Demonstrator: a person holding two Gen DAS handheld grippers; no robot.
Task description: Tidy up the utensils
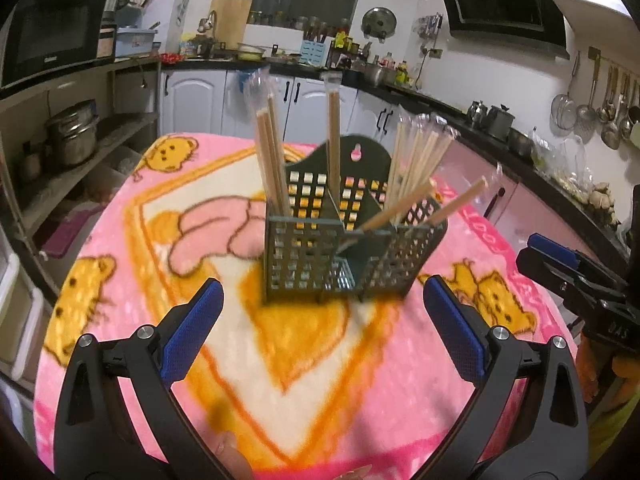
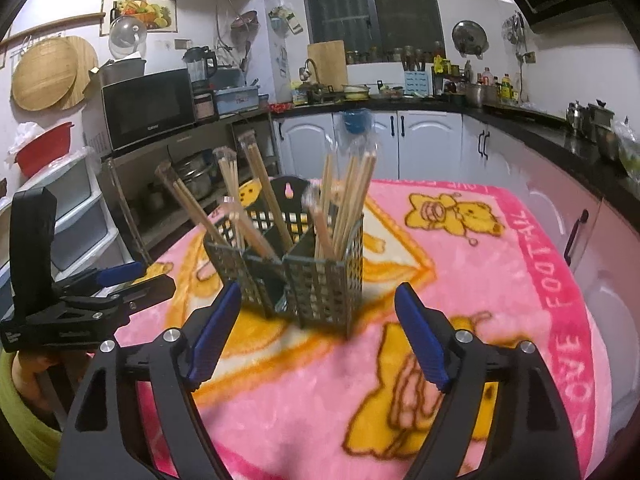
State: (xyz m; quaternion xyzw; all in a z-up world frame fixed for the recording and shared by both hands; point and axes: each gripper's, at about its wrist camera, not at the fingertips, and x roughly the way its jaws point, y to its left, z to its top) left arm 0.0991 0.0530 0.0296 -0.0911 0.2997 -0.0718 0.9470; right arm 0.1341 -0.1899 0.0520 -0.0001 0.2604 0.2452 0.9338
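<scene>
Left wrist view, left to right: microwave on shelf at far left, pots on the shelf below. Pink blanket with yellow bears covers the table. Left gripper low in frame, jaws spread wide, nothing between them. Dark green holder stands upright on the blanket just ahead of the fingertips, not touching them. Wrapped chopsticks upright in its left compartment, one pair near the back middle, a bunch fanned out in the right compartment. Two pairs lean low to the right over the front rim; which compartment they sit in is hard to tell, blurred. Right gripper enters from the right edge, off to the side of the holder.

Right wrist view: left gripper at left edge, beside the holder. Right gripper released, jaws wide apart, empty, holder just beyond the tips. Counter with cabinets runs along the right.
</scene>
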